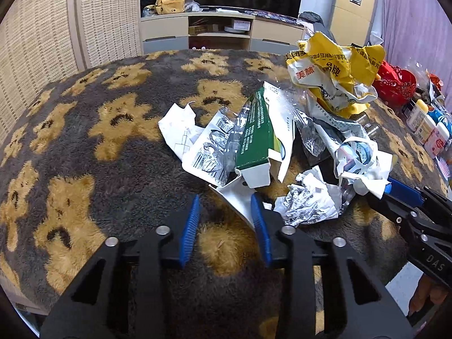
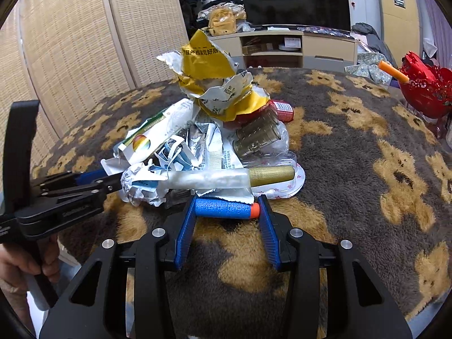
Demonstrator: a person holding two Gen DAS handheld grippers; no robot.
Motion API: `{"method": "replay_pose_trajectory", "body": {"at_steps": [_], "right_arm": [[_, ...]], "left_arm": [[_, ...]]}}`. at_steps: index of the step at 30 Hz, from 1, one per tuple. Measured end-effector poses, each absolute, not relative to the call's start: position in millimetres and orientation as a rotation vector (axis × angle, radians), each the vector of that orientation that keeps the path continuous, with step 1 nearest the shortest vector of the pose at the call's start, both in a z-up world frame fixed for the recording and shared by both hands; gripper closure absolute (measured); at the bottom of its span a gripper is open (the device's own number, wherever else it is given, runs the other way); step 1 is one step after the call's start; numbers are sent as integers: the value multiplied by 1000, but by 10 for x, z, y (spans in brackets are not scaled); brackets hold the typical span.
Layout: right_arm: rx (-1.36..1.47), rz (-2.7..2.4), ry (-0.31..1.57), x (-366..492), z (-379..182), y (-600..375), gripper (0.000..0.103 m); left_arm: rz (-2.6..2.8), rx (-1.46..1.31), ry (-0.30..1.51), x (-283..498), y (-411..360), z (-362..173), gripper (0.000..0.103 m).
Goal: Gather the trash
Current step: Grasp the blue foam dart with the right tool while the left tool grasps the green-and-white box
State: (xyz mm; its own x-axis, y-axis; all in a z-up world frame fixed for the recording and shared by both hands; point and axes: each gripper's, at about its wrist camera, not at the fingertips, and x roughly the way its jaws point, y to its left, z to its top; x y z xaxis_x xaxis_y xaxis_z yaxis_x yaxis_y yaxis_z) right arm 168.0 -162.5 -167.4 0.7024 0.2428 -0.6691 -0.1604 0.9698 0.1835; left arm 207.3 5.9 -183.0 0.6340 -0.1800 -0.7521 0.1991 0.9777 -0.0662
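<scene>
We are gathering loose pieces toward the trash pile point(image 2: 209, 130) at the middle of the bear-print blanket point(image 1: 84, 147); the right gripper point(image 2: 227, 209) brackets a blue foam dart point(image 2: 224, 208) at the pile's near edge, jaws wide and apparently just touching its ends; the left gripper point(image 1: 224, 214) stands wide, a white paper flap point(image 1: 237, 197) between its fingers; next we judge a squeeze on the dart; a gold tube point(image 2: 271, 175) and plastic wrap point(image 2: 209, 179) crowd just behind; a red basket point(image 2: 423, 90) sits well apart.
</scene>
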Motion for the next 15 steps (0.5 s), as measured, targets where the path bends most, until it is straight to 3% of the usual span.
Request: {"method": "replay_pose_trajectory", "body": {"at_steps": [2,8,15], "right_arm": [[113,218,749,1658,-1645,-1628,58],[102,182,726,1636,-1562,-1704,58],[116,169,710,1556,-1456,-1784,58]], "left_arm": [[-227,21,854,2068,55,-1830,92],[-233,18,824,2041,42,-1732,102],[-236,37,779,1946,1,-1507,103]]}}
